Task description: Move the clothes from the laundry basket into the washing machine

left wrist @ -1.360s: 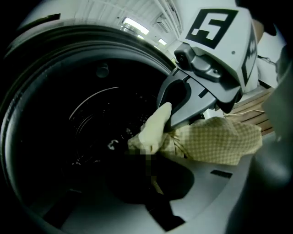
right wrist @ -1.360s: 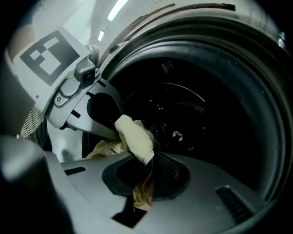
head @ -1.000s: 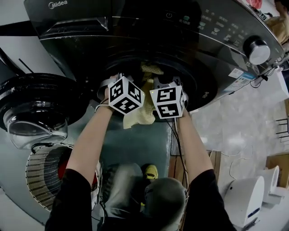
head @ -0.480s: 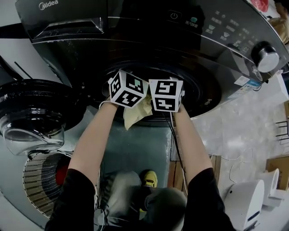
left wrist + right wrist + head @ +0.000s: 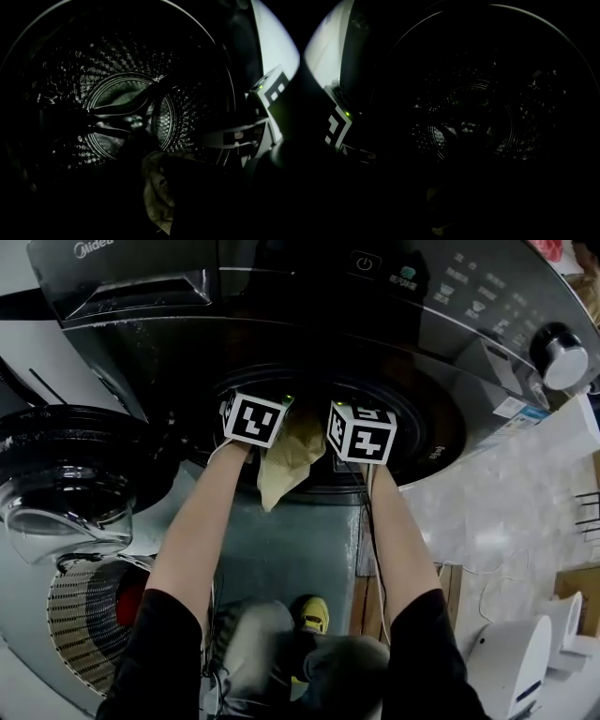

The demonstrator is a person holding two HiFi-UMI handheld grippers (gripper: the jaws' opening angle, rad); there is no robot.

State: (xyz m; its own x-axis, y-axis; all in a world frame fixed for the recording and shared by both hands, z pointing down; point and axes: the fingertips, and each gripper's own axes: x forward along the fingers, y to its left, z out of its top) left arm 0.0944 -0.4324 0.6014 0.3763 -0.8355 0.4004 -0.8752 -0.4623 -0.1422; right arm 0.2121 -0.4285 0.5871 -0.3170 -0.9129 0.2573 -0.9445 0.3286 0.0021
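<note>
left fingers: on the left gripper (image 5: pixel 258 413). They've just been opening, with the yellowish cloth (image 5: pixel 157 197) low between them. It's way too dark in there to tell if the pads are touching it.
right fingers: on the right gripper (image 5: pixel 361 430), and they've just been opening too. The right gripper view is basically black. There's only a faint scrap of the cloth low down, so I can't say whether they've got hold of it.
cloth: it sits between the two grippers at the mouth of the drum, and its bottom end hangs over the front lip just below the fingers.
drum (image 5: pixel 70 70): straight ahead of both sets of fingers, with dimpled metal all round and a ring at the back.
washing machine (image 5: pixel 281 296): wraps around the fingers, and both grippers poke into its round opening.
knob (image 5: pixel 565 343): well off to the right of the right fingers, up on the panel.
door (image 5: pixel 75 465): swung open, left of the left fingers.
laundry basket (image 5: pixel 89 615): on the floor behind and left of the left fingers, with something red (image 5: pixel 131 592) in it.
</note>
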